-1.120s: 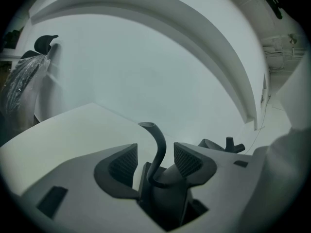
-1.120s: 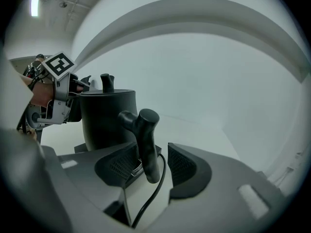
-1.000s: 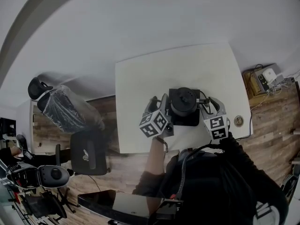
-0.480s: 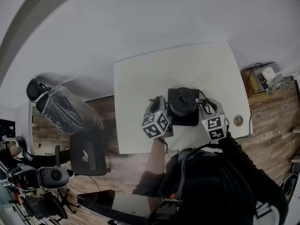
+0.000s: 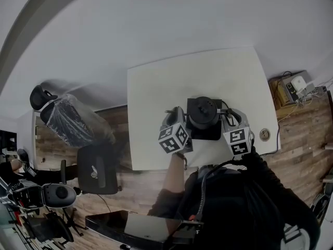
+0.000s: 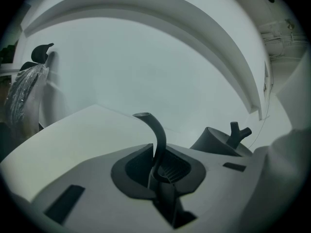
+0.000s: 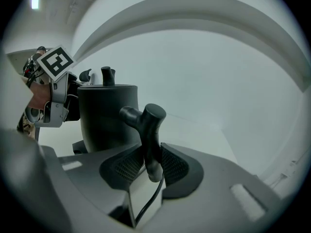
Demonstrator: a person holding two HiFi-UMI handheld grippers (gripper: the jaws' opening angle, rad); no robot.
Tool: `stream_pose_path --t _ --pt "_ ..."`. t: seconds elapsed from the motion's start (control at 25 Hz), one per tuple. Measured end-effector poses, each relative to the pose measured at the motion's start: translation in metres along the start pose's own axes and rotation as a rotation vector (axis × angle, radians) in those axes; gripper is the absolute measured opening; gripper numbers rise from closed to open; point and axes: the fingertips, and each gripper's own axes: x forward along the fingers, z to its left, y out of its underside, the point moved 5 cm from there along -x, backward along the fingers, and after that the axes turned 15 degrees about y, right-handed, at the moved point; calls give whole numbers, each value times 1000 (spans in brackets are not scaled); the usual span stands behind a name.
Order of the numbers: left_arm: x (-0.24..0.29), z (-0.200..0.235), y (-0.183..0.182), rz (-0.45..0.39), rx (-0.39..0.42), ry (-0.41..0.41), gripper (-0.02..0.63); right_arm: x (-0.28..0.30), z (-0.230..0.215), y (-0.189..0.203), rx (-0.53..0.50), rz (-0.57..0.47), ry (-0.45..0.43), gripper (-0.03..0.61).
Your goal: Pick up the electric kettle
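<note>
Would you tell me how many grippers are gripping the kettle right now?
2. The left gripper, whose jaws have just been closing, pinches the kettle's thin curved spout. The right gripper, also just closed in, clamps the handle on the opposite side. Neither is hidden.

The person reaches out with both arms, the bare left forearm [image 5: 175, 177] and the dark-sleeved right arm [image 5: 263, 173] running from the near edge toward the far side. Both tools tilt downward, their marker cubes facing up, and sit close together. The left gripper [image 5: 180, 120] has its jaws nearly together after just closing, and its pads pinch a thin curved spout [image 6: 156, 132]. The right gripper [image 5: 230, 120] has also just been closing, and its jaws stand about half apart, pads pressed on either side of a dark T-shaped handle [image 7: 147, 130].
</note>
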Motion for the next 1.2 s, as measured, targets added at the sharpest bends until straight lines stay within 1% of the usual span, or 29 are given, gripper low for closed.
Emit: stream_pose_path --t 0.08,0.36,0.52,0.68,0.88,1.2 --pt "-2 -1 0 -5 -4 -3 37 0 -2 -3 -8 -10 -2 104" --pt "-2 -9 -10 0 30 6 35 -2 -7 -10 -1 -20 -3 104" --pt "-5 -9 -10 -4 13 -11 35 -5 -7 -13 -9 -24 0 104" --pt "-7 -12 -9 -9 12 -10 34 -6 -9 -14 -15 -33 0 104" --pt "-14 -16 -16 -28 19 -7 35 -12 -10 -22 -21 -54 0 104" --pt "-27 -26 -36 -74 55 -1 35 -20 -13 -40 -23 -104 -4 104"
